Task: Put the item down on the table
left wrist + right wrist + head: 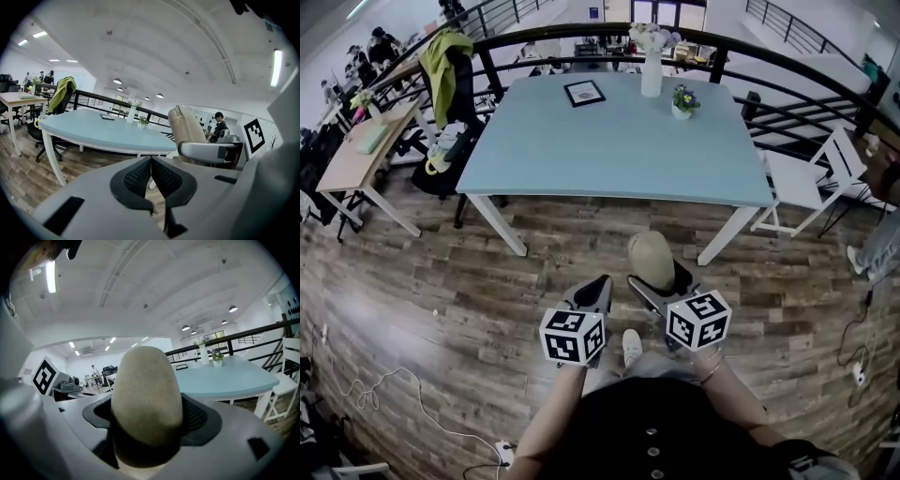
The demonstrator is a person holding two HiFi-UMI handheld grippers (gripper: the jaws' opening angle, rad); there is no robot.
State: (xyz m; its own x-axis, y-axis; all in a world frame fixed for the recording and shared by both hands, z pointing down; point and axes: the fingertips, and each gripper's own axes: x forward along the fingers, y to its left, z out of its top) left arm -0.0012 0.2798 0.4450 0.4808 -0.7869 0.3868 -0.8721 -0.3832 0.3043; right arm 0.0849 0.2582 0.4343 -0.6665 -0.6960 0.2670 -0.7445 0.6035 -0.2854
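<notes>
I'm gripping the beige cap (147, 394) in the right gripper (147, 423). Its jaws are clamping the lower part of the cap, while the rounded crown is sticking up past the tips. The left gripper (151, 161) is carrying nothing, with its jaws pressed together. Both grippers are hanging over the wooden floor (487, 281), on the near side of the pale blue table (619, 141) and well apart from it.

The main risk I'm seeing is letting go too soon, which would drop the cap on the floor rather than the tabletop. The cap looks soft and felt-like, a smooth dome that squashes under the pads, so I'm judging the hold as loose. A quick swing forward could let it slide out, or the fabric could cling to the meshed pads when I open.

The tabletop looks smooth, flat and hard, with lots of bare surface at its near edge. I'm planning to stay there, because a reach too far risks knocking the tall white vase (652, 75), the small flower pot (682, 101) or the dark picture frame (584, 93).
</notes>
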